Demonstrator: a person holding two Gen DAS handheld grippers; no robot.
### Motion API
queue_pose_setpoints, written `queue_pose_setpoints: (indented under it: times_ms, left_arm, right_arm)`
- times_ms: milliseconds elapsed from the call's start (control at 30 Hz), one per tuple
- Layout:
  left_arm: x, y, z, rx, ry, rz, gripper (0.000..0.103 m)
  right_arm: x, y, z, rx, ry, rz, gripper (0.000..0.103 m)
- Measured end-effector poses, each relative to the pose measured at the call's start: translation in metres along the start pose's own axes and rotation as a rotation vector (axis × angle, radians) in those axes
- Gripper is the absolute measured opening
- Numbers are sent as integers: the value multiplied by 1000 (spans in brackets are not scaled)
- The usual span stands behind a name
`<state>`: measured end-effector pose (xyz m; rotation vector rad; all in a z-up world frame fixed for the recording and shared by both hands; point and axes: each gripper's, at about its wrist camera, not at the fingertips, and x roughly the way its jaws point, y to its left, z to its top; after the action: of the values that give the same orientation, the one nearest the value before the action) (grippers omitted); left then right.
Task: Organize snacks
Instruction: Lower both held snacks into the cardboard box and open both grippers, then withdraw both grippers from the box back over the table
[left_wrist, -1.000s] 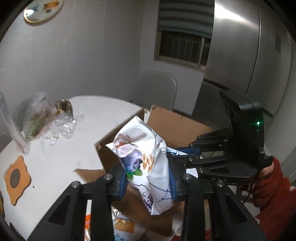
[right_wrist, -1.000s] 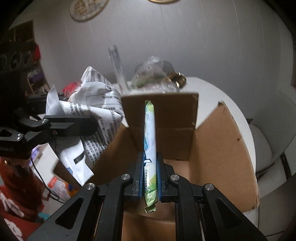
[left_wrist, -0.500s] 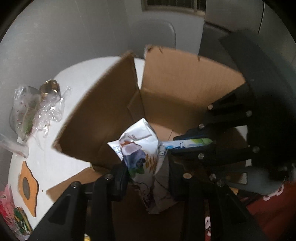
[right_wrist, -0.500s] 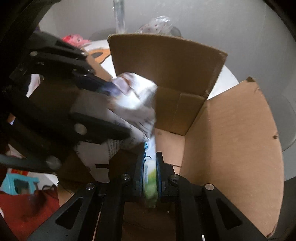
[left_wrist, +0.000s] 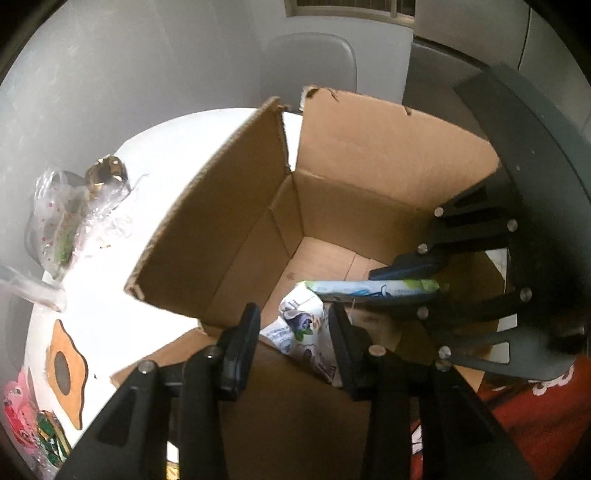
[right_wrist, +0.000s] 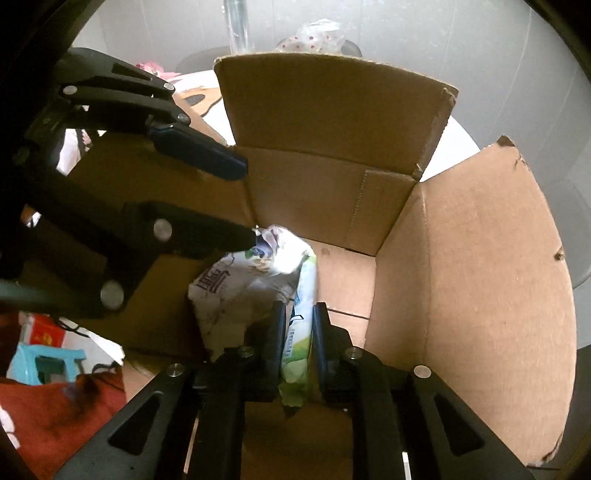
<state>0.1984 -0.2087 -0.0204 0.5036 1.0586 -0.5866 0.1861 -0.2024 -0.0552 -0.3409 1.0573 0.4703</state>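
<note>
White round table (left_wrist: 155, 155), open box (left_wrist: 369, 177) on it. Left gripper (left_wrist: 293, 332) has dipped into the box and its jaws are opening: the white bag (left_wrist: 303, 328) sits loose between them, near the floor. Right gripper (right_wrist: 297, 332) has followed, jaws also opening, the green pack (right_wrist: 301, 306) between them, beside the bag. Both snacks are about boxed; retreat looks next.

Open cardboard box (left_wrist: 369, 155) sits on round table (left_wrist: 177, 147), at its near edge. In the box: crumpled snack bag (left_wrist: 301, 325) on the bottom near the left wall, w/ slim snack pack (right_wrist: 301, 314) just to its right, touching it. On table left of box: plastic wrap bundle (left_wrist: 70, 206) toward far edge, flat coaster (left_wrist: 64, 367) nearer. Chair (left_wrist: 310, 61) behind table.
</note>
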Motion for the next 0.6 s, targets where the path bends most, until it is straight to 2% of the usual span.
queue_pose_setpoints:
  times_ms: [100,167,300,367,600]
  left_arm:
    - [-6,-1,-3,-2,-11,8,44]
    - [-13,1,-4,-2,-40,20,62]
    - [-35,-1,-9,-4,-105,26,70]
    - [-46,-3,-12,-11,-132,29,78]
    - [-100,-1,-36,-62,-279,52,90]
  right_arm:
    - [-6,2,0,0,-11,-2,15]
    - [-13,5,-5,4,-21,-6,26]
    - [-28,11,-6,3,-63,-25,42]
    - [-36,15,-7,-3,-79,-35,50]
    - [-71,32,-12,-12,-165,-79,65]
